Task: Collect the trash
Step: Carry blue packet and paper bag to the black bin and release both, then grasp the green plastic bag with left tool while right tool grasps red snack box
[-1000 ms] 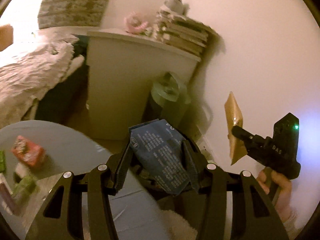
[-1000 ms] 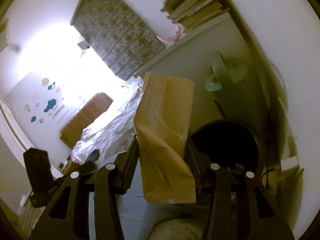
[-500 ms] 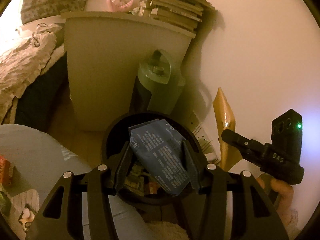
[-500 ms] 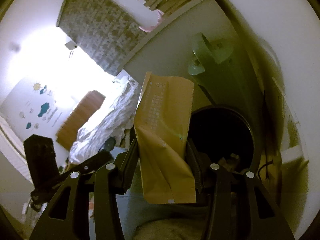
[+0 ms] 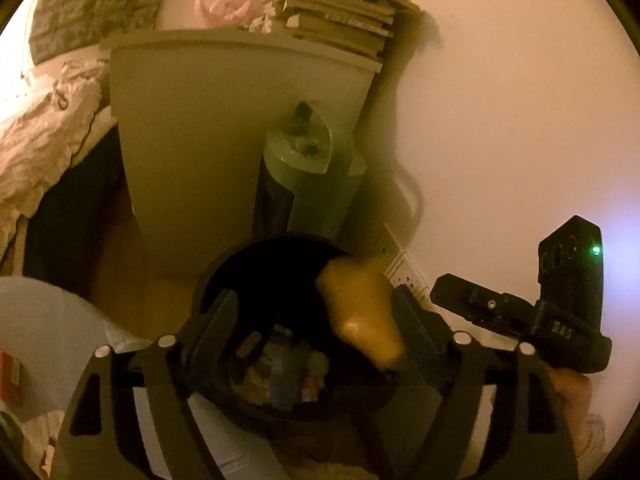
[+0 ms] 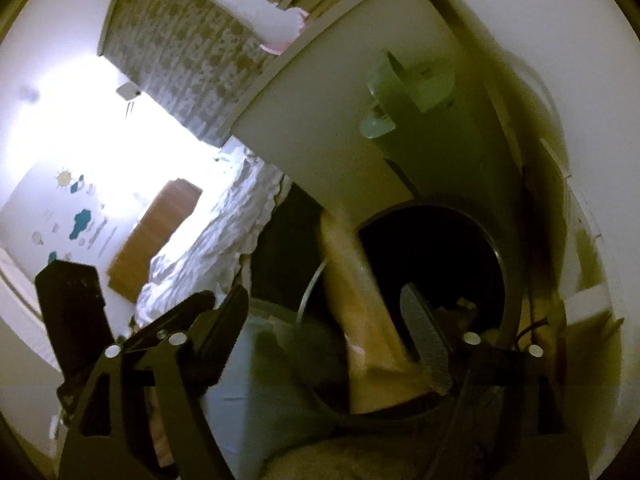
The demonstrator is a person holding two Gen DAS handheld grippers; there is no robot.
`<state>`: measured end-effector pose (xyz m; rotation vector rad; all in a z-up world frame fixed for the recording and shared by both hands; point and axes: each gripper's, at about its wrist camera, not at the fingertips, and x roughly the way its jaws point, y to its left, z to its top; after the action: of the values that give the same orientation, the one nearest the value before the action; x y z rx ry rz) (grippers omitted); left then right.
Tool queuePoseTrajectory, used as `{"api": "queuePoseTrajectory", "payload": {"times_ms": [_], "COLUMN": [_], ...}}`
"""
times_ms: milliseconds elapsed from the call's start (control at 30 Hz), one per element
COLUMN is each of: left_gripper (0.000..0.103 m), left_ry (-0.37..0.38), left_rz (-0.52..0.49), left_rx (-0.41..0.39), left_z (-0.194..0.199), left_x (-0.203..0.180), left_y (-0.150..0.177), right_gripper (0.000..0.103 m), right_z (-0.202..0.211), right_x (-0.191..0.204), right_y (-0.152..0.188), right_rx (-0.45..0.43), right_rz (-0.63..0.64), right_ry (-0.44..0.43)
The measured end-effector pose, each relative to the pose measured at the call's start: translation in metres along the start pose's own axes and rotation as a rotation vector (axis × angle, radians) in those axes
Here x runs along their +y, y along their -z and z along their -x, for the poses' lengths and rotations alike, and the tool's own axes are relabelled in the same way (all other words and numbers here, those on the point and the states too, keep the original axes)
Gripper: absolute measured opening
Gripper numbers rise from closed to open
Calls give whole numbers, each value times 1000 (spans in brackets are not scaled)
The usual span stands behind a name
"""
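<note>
Blurred, the yellow envelope [image 6: 360, 304] half hides the dark bin's [image 6: 508, 280] contents.

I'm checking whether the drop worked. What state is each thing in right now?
Left gripper: jaws opening, nothing between them.
Right gripper: jaws opening, yellow packet no longer clamped.
Yellow packet: blurred, falling at the bin's mouth.
Bin: open-topped, partly filled with trash.
Stack of books: piled unevenly on the cabinet.
Bedding: rumpled.
</note>
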<state>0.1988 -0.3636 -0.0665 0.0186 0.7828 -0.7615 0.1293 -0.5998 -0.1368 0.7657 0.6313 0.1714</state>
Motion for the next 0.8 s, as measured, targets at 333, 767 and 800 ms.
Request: {"api": "queuePoseTrajectory", "payload": {"times_ms": [333,767,800], "left_gripper": [80,80,80], "left_ry": [-34,-366,-415], "left_rz": [88,236,234], "left_rx": [-33,-79,-64], "left_z": [48,191,202], "left_x": [21,171,190], "left_y": [16,95,101], "right_gripper": [78,78,78], "right_z": [-3,-62,-67], "right_x": [20,143,154], "right_y": [13,56,58], "right_rx": [43,282,301], "right_rz": [39,370,399], "right_ry": [-16,-82,-90]}}
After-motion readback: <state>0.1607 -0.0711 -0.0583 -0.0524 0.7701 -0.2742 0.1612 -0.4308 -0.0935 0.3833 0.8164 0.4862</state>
